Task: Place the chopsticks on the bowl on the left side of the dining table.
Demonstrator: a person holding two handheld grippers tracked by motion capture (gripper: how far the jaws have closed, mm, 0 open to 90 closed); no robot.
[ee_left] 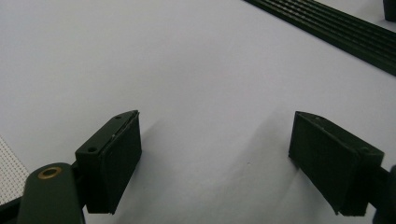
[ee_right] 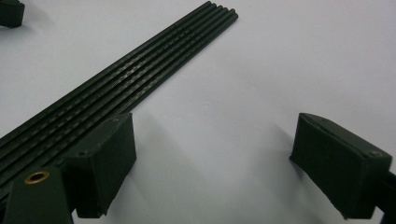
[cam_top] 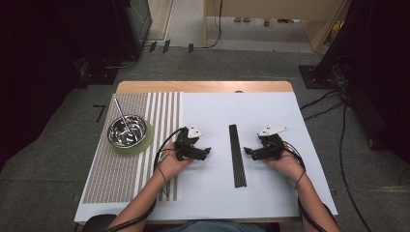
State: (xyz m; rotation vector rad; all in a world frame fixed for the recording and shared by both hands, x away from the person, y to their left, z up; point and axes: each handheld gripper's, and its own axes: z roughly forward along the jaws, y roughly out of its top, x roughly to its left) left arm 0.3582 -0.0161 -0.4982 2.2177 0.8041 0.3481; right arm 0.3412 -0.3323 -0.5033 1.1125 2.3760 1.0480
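two hand-held grippers (cam_top: 207,153) (cam_top: 247,152) | black ribbed strip (cam_top: 237,154) between | both apart, untouched

The high view is soft and slightly grainy, bright over the white table (cam_top: 251,193) and falling to near black in the upper corners. The steel bowl (cam_top: 127,130) throws small glints. Both gripper views are dimmer, with a bluish cast (the near jaws are blurred). Soft shadows spread under the jaws, and the black ribbed strip (ee_right: 116,98) shows a faint sheen.
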